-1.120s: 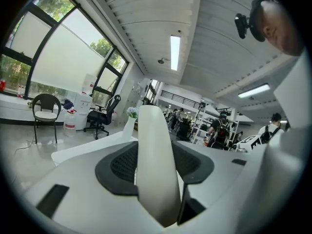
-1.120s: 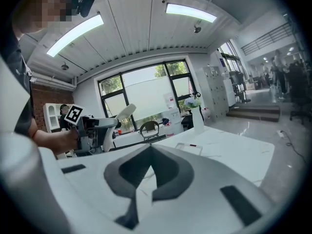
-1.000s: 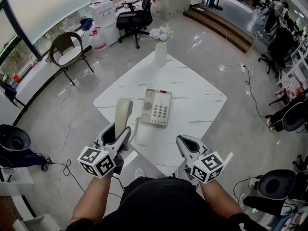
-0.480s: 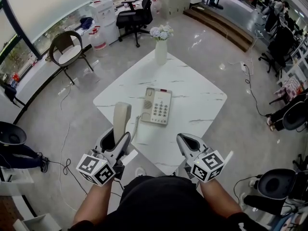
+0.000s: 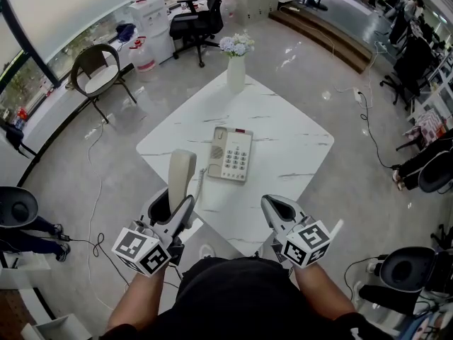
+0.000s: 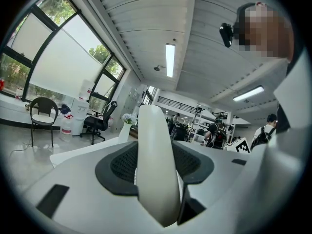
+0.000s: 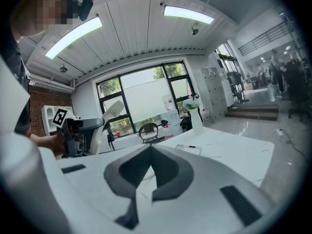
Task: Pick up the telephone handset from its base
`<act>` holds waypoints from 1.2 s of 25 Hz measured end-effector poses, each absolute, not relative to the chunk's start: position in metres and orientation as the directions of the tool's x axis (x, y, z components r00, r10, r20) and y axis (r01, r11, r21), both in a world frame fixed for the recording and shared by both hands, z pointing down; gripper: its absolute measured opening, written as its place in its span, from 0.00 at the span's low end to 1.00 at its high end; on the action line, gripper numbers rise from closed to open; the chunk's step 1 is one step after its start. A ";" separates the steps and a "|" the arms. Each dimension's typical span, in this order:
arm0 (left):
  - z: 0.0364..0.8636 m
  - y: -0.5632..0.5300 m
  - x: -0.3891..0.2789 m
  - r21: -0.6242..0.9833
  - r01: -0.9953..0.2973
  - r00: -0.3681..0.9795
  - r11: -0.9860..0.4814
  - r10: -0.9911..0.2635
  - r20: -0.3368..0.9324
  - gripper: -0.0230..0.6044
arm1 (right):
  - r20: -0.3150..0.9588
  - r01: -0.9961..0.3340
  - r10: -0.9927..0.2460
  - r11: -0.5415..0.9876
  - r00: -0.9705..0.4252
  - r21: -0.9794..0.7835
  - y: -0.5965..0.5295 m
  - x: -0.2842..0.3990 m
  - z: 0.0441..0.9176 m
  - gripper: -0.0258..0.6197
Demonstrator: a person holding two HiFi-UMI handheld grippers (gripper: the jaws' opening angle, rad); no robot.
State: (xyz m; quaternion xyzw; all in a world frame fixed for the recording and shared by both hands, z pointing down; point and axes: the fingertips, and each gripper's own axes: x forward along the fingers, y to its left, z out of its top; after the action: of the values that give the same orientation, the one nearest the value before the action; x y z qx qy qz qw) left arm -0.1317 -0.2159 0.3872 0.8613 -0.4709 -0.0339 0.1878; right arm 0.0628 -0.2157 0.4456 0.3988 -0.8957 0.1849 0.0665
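Note:
The cream telephone handset [image 5: 180,172] stands nearly upright off its base, above the table's near-left edge, with my left gripper [image 5: 177,202] shut on its lower part. In the left gripper view the handset [image 6: 155,165] fills the gap between the jaws. Its cord [image 5: 200,184] runs to the beige phone base [image 5: 231,154], which lies at the middle of the white marble table [image 5: 297,147] with the keypad showing. My right gripper [image 5: 277,207] hovers at the near table edge, right of the base, shut with nothing in it. From the right gripper view the handset [image 7: 109,112] shows at the left.
A white vase of flowers [image 5: 236,66] stands at the table's far corner. A brown chair [image 5: 99,76], a black office chair [image 5: 195,27] and a water dispenser [image 5: 152,20] are on the floor beyond. Cables lie on the floor at left [image 5: 95,246].
The left gripper with the handset has drifted slightly nearer to me. The right gripper has kept still.

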 end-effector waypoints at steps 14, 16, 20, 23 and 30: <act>0.389 -0.217 -0.123 0.337 -0.793 0.573 -0.508 -0.810 0.128 0.38 | 0.265 -0.736 -0.687 0.621 -0.677 -0.271 -0.216 0.062 0.444 0.04; 0.388 -0.218 -0.122 0.333 -0.793 0.573 -0.509 -0.810 0.125 0.38 | 0.269 -0.736 -0.685 0.625 -0.677 -0.262 -0.216 0.061 0.445 0.04; 0.388 -0.219 -0.123 0.331 -0.793 0.573 -0.511 -0.810 0.123 0.38 | 0.274 -0.730 -0.676 0.634 -0.684 -0.257 -0.215 0.058 0.446 0.04; 0.389 -0.220 -0.123 0.331 -0.796 0.569 -0.506 -0.812 0.127 0.38 | 0.274 -0.729 -0.675 0.635 -0.685 -0.257 -0.215 0.058 0.447 0.04; 0.388 -0.220 -0.122 0.327 -0.799 0.568 -0.505 -0.812 0.135 0.38 | 0.271 -0.729 -0.677 0.631 -0.684 -0.263 -0.215 0.059 0.446 0.04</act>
State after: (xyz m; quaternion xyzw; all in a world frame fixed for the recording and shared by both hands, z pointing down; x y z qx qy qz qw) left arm -0.1221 -0.2201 0.3882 0.8672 -0.4645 -0.0182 0.1787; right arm 0.0586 -0.2152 0.4459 0.3906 -0.9002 0.1780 0.0732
